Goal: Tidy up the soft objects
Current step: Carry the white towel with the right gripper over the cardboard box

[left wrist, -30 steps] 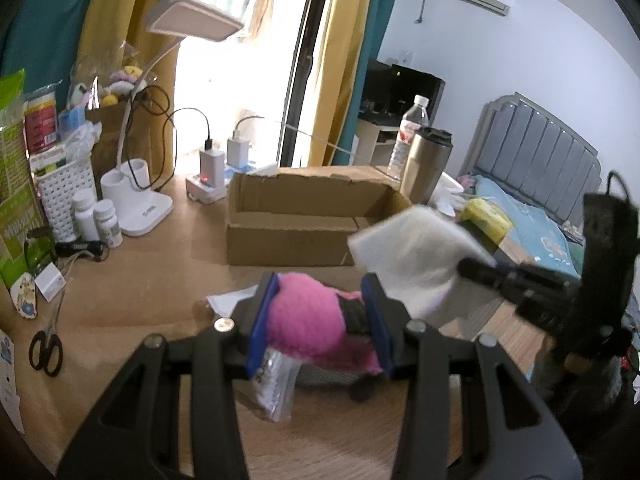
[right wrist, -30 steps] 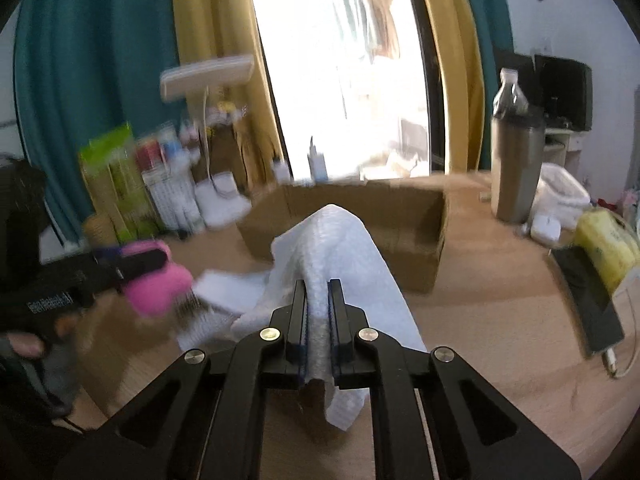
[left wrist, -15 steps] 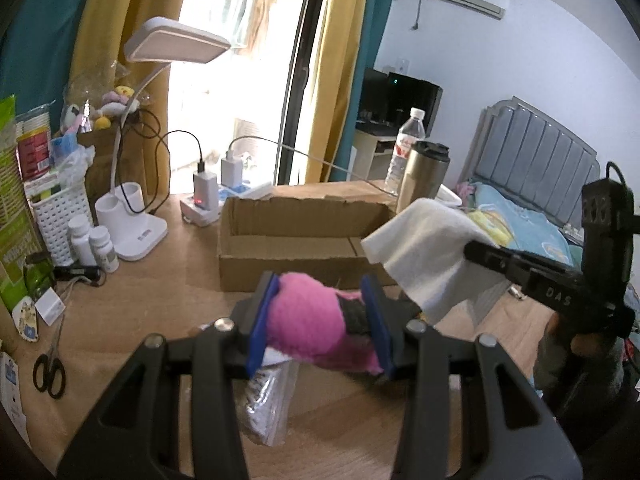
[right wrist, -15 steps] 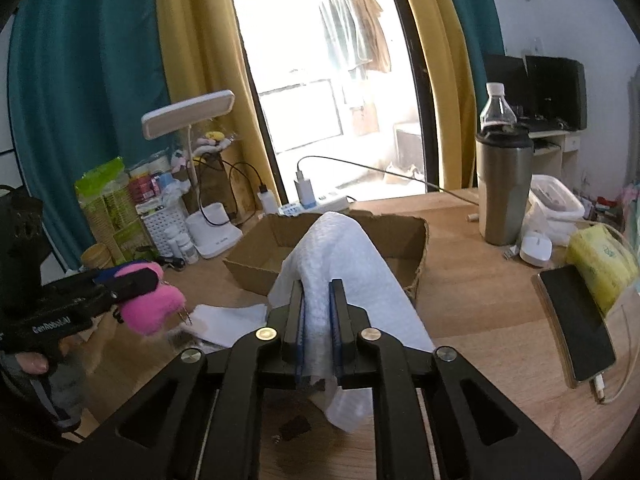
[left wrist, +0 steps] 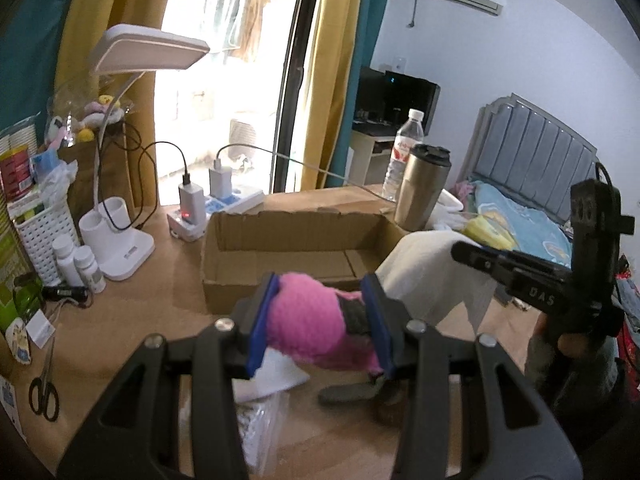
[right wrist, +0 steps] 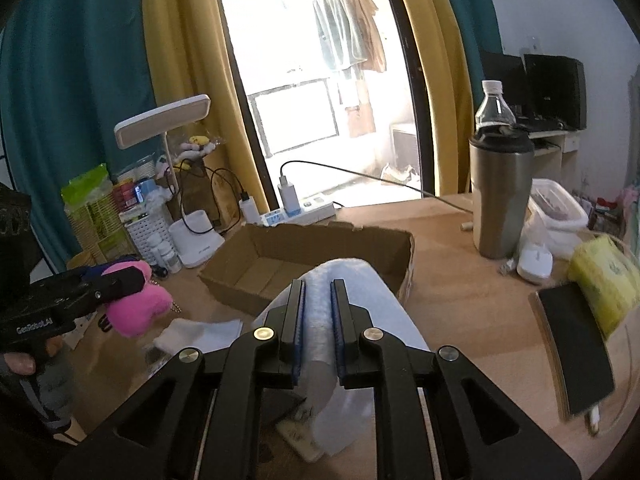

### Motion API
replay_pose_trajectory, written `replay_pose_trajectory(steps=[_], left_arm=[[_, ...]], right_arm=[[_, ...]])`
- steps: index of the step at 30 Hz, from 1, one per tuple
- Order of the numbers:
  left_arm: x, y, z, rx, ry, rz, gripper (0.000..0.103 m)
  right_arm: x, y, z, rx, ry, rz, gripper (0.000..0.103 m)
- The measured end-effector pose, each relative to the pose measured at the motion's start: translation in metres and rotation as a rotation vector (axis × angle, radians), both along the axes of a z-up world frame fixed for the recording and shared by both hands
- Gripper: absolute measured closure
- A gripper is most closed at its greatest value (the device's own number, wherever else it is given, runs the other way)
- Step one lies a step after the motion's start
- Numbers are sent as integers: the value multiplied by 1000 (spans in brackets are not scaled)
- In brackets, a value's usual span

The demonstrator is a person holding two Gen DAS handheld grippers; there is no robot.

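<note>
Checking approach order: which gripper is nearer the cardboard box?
Right. The right gripper holds the white cloth at the cardboard box rim; the left gripper, gripping the pink plush, hangs farther back.

Place: a bedroom at home
Bed: padded grey headboard (left wrist: pixel 536 140) at 2 o'clock
Window: yellow curtains (right wrist: pixel 180 80), laundry (right wrist: pixel 348 24) hanging outside at 12 o'clock
Desk: lamp (left wrist: pixel 148 46) at 10 o'clock

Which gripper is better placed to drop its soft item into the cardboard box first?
Right, probably. The right gripper holds the white cloth right at the open cardboard box's near rim; the left gripper's pink plush toy hangs farther back.
</note>
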State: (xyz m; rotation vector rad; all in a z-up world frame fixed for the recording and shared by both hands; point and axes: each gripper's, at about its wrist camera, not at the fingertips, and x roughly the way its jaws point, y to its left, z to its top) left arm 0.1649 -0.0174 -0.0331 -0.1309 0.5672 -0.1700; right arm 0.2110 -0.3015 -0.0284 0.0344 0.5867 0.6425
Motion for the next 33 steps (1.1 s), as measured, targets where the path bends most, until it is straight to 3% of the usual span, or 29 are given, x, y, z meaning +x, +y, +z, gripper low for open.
replay_pose_trajectory(steps=[14, 15, 16, 18, 22, 29, 33], left_arm=[[38, 9, 4, -4, -23, -2, 59], [41, 9, 5, -4, -28, -4, 59], [44, 10, 5, -6, -29, -6, 59], [51, 10, 4, -10, -28, -12, 59], [64, 11, 0, -23, -21, -20, 59], [78, 15, -10, -40, 7, -15, 59], [76, 14, -10, -45, 4, -15, 59]], right_arm=[[44, 28, 4, -1, -22, 13, 82], [48, 30, 4, -6, -27, 2, 72], [52, 30, 3, -14, -24, -6, 49], [64, 31, -6, -31, 11, -27, 31], [74, 19, -20, -51, 76, -72, 30], [57, 12, -29, -57, 182, 48, 30], [45, 14, -28, -25, 184, 90, 30]])
